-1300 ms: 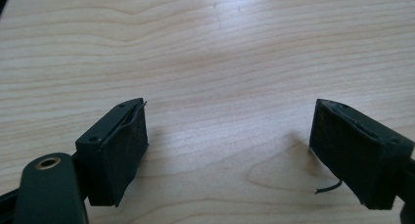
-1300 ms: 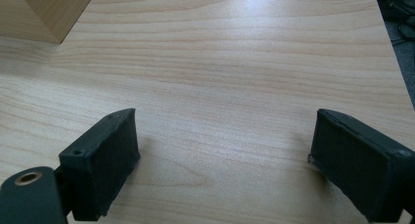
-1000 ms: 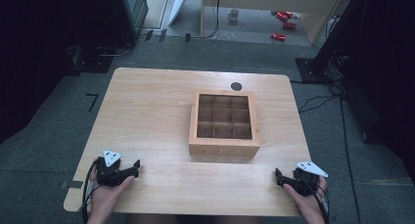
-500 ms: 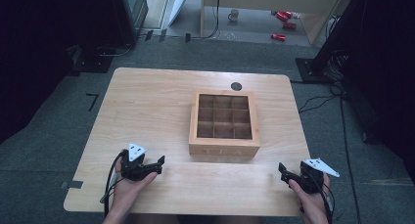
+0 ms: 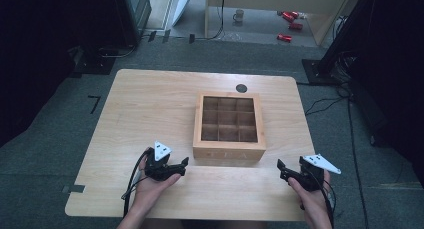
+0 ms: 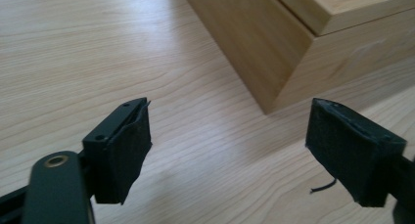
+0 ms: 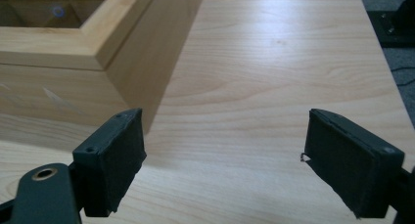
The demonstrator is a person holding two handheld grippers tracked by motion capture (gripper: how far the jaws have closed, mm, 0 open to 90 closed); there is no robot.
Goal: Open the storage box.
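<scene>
Box (image 5: 229, 125) between 2 open hand-held grippers

High view down over the table (image 5: 150, 104); both gripper views low, close, sharing the wooden box (image 5: 229, 125).

Table (image 5: 150, 114): pale wood-grain top, smooth, low sheen. Compartment box (image 5: 229, 151): light wood, smooth matt faces, fine grain; glossy clear pane in the lid. Left gripper (image 6: 227, 153) and right gripper (image 7: 225, 158): matt black plastic jaws faced with dull, slightly frayed black pads; brass-coloured metal rivet. Floor (image 5: 50, 154): grey, matt, carpet-like.
</scene>
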